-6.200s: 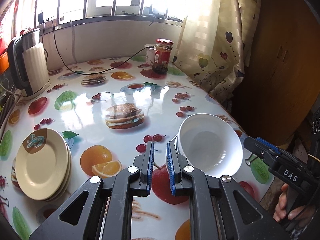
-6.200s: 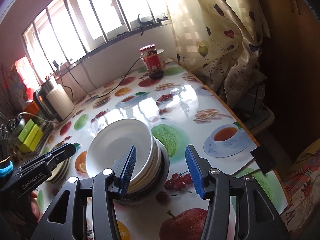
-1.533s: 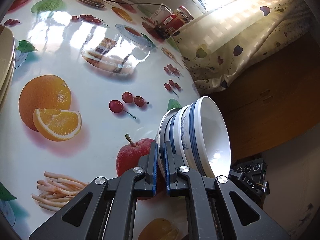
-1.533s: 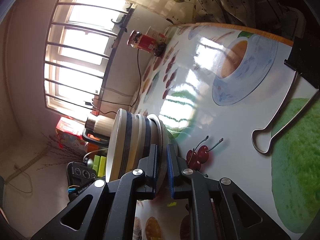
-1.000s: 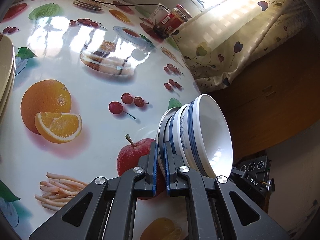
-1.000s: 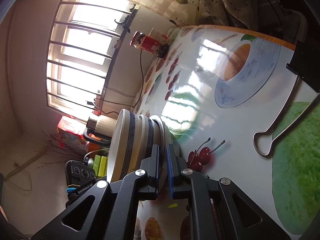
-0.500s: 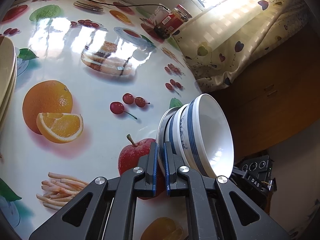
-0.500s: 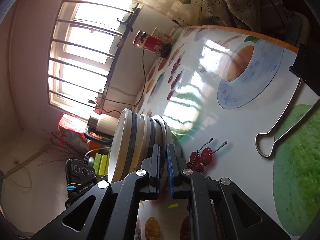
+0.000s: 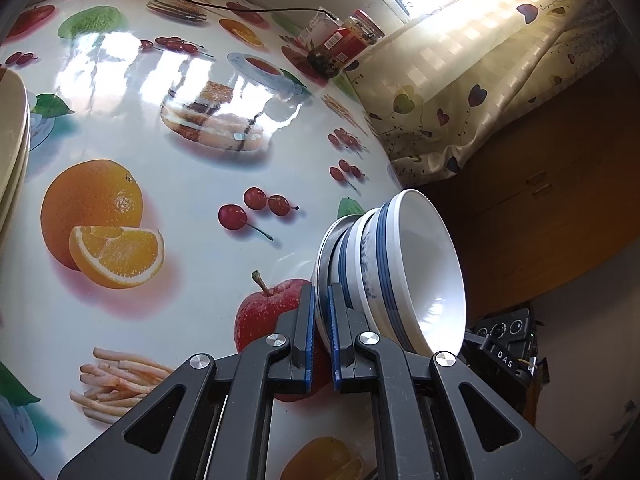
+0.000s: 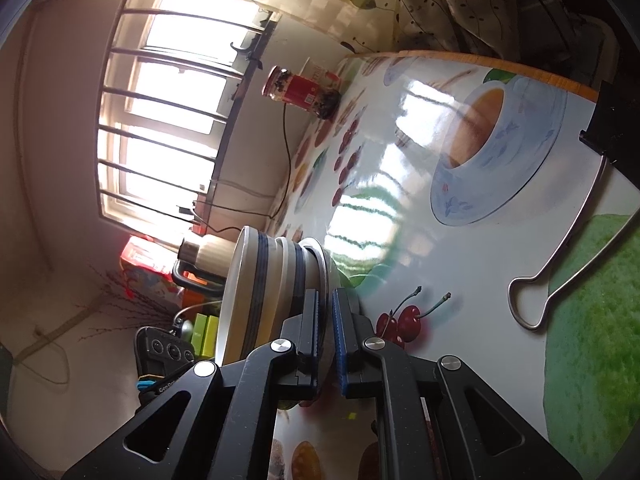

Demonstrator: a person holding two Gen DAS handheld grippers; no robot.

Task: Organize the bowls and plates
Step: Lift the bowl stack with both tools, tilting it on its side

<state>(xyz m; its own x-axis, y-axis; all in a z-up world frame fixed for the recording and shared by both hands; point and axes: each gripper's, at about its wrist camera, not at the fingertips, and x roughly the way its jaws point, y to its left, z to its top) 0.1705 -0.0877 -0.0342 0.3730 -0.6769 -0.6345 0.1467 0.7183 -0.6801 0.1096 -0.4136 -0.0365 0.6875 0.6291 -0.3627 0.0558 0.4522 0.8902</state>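
While both cameras are rolled sideways, the left gripper pinches the rim of the lowest dish in the bowl stack, and the right gripper is clamped on the opposite rim of that stack, probably held just above the fruit-print tablecloth. Cream plates sit at the left edge. Farther back, a red-labelled jar stands near the curtain and barred window

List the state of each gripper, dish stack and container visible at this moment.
Left gripper: shut on steel plate rim.
Right gripper: shut on opposite rim.
Steel plate: under the bowls.
Blue-banded white bowls: nested.
Cream plates: stacked on table.
Red-labelled glass jar: lidded, upright.
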